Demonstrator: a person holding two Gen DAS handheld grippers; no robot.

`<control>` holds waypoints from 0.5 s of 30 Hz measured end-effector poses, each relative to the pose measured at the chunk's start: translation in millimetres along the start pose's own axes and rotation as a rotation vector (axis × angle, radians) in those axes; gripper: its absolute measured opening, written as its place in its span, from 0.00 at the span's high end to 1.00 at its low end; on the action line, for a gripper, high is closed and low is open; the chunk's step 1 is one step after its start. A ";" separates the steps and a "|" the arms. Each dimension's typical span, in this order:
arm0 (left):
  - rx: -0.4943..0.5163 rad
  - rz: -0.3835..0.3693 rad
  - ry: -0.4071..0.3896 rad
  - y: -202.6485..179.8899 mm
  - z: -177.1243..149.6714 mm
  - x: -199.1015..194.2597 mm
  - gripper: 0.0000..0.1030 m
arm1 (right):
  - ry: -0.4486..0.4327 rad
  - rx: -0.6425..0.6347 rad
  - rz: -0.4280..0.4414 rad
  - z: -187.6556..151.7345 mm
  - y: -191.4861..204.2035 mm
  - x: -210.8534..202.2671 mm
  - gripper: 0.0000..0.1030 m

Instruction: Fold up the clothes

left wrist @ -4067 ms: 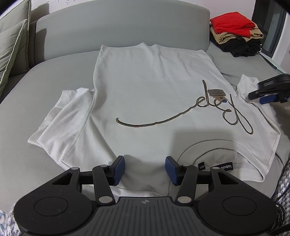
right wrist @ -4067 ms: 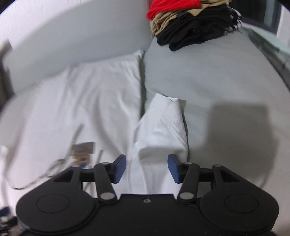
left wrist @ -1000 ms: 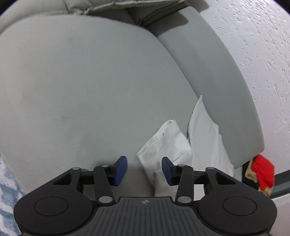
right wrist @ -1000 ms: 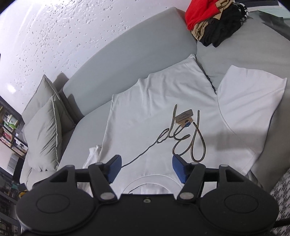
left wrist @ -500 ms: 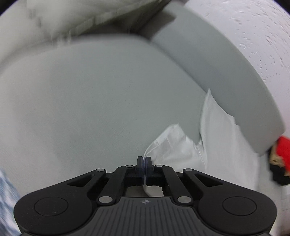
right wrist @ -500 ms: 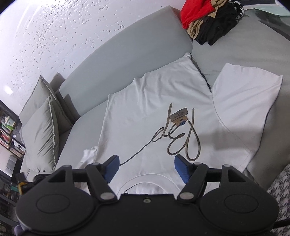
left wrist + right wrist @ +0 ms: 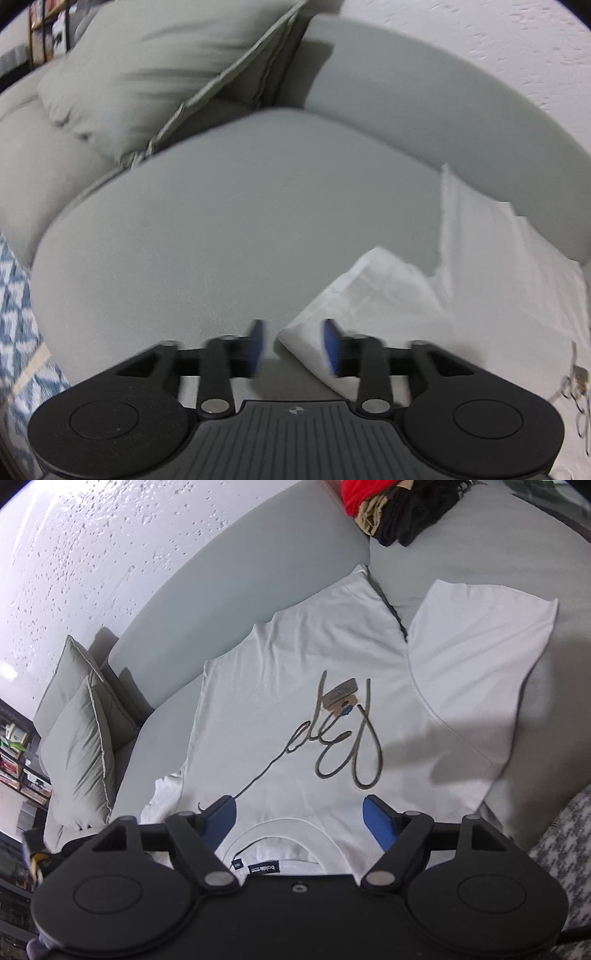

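Since half a second ago your left hand-held gripper (image 7: 293, 345) reopened, releasing the sleeve (image 7: 369, 295); right hand-held gripper (image 7: 299, 821) widened, empty; white T-shirt (image 7: 295, 701) spread flat, all folding remains.

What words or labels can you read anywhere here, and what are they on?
Script lettering across the white T-shirt: cursive loops, word not clear.
Black neck label: white brand text, upside down, too small to read.
Small black tab beside it: too small.
Brown hang tag on the shirt: print too small.
Left claw's view: no text.
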State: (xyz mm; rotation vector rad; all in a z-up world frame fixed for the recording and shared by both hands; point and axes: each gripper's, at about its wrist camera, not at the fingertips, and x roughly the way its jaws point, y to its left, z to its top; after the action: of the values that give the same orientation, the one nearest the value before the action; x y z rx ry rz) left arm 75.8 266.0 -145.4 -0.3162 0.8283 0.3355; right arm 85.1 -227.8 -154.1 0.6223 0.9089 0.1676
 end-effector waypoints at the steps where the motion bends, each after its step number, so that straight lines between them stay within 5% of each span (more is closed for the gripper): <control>1: 0.019 -0.037 -0.003 -7.2 -3.3 -9.1 0.63 | -0.001 0.006 -0.003 0.6 -3.3 -1.0 0.25; 4: 0.092 -0.157 0.008 -37.3 -15.2 -30.2 0.62 | 0.002 0.012 -0.053 1.4 -13.9 1.9 0.28; 7: 0.204 -0.205 0.046 -78.7 -31.9 -32.8 0.62 | 0.037 -0.036 -0.119 1.2 -16.1 12.1 0.65; 8: 0.248 -0.206 0.063 -93.7 -38.3 -30.3 0.63 | 0.050 -0.059 -0.131 0.9 -14.2 16.0 0.70; 12: 0.417 -0.217 0.134 -145.0 -67.8 -17.1 0.67 | 0.066 -0.188 -0.176 -4.1 -1.7 28.9 0.70; 15: 0.485 -0.231 0.207 -157.6 -95.8 -11.7 0.68 | 0.168 -0.225 -0.182 -15.5 -5.1 41.7 0.69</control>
State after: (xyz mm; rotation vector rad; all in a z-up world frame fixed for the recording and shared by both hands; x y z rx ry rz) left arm 69.5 83.7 -175.0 0.0106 1.0349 -0.1204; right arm 98.1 -209.0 -192.6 0.3178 1.0864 0.1573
